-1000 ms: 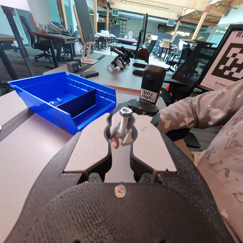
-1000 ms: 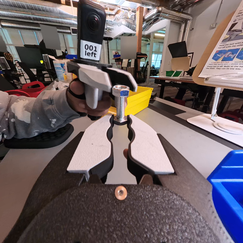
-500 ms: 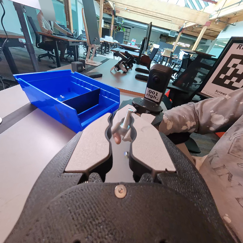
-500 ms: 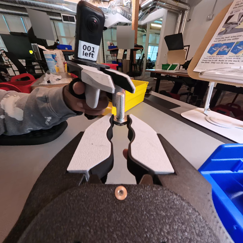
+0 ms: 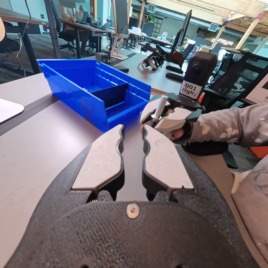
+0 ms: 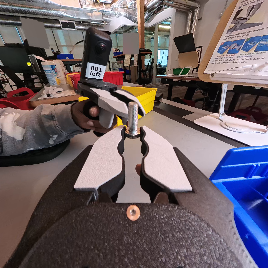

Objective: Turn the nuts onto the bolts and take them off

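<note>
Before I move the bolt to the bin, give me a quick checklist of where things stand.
1. Right gripper shut on the silver threaded bolt by its hex head: ok.
2. Bolt upright, thread bare, no nut on it: ok.
3. Left gripper holding nothing: ok.
4. Left gripper clear of the bolt: ok, apart.
5. Blue plastic divided bin unobstructed on the table: ok.
6. Where the removed nut went: cannot tell.

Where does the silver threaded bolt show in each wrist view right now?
Left wrist view: silver threaded bolt right of centre, tilted, head clamped in the far right tool.
Right wrist view: bolt centre, upright, at this tool's tips.
Shared landmark: blue plastic bin, at the lower right edge in the right view.
</note>
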